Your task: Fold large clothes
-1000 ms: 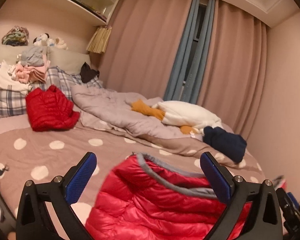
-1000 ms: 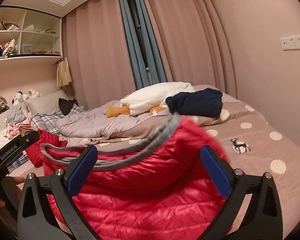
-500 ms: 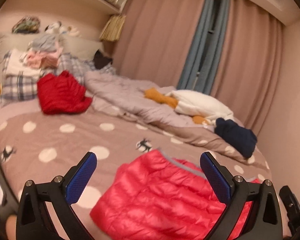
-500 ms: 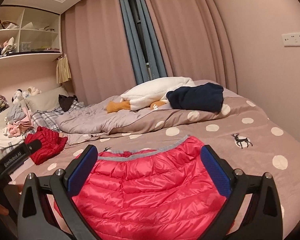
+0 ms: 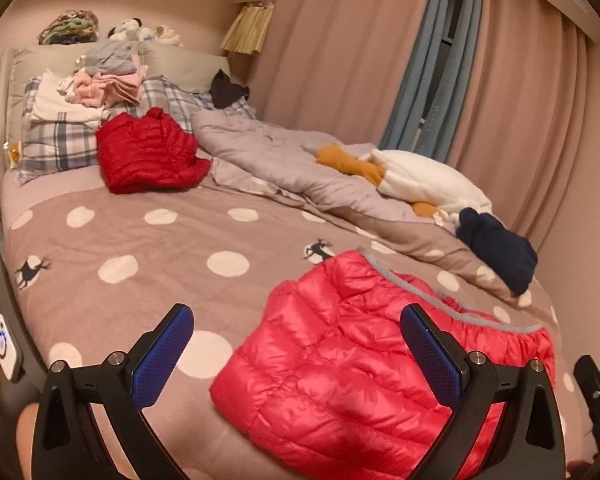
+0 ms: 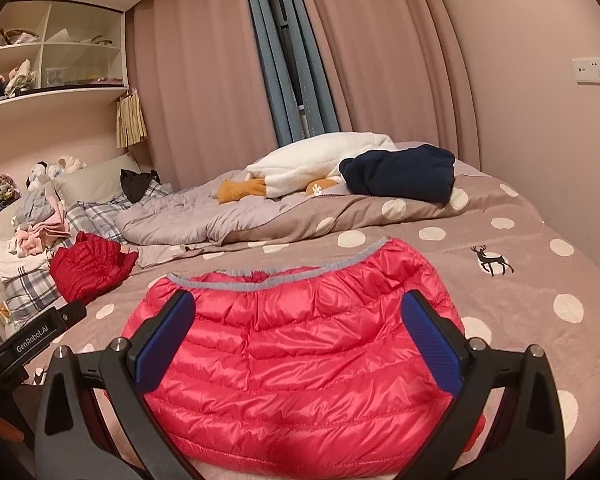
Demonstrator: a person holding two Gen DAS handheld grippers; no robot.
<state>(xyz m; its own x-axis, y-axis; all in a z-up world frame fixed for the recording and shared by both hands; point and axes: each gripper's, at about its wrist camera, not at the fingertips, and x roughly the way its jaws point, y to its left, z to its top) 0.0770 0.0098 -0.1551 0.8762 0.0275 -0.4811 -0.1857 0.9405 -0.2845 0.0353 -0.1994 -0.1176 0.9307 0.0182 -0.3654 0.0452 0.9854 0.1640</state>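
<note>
Right, my left gripper (image 5: 296, 354) hangs with its jaws spread wide, holding nothing, above the polka-dot duvet (image 5: 172, 248). My right gripper (image 6: 296, 340) is equally wide and empty over the pink puffer jacket (image 6: 300, 352), which lies flat at the bed's near edge. I count two puffers: the other, a red jacket (image 5: 148, 156), sits at ten o'clock beside one plaid pillow (image 5: 60, 144).

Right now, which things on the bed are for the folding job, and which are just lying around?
For the job:
- pink-red puffer jacket
- left gripper, open
- right gripper, open

Just lying about:
- dark red puffer jacket
- navy garment
- goose plush toy
- clothes pile
</note>
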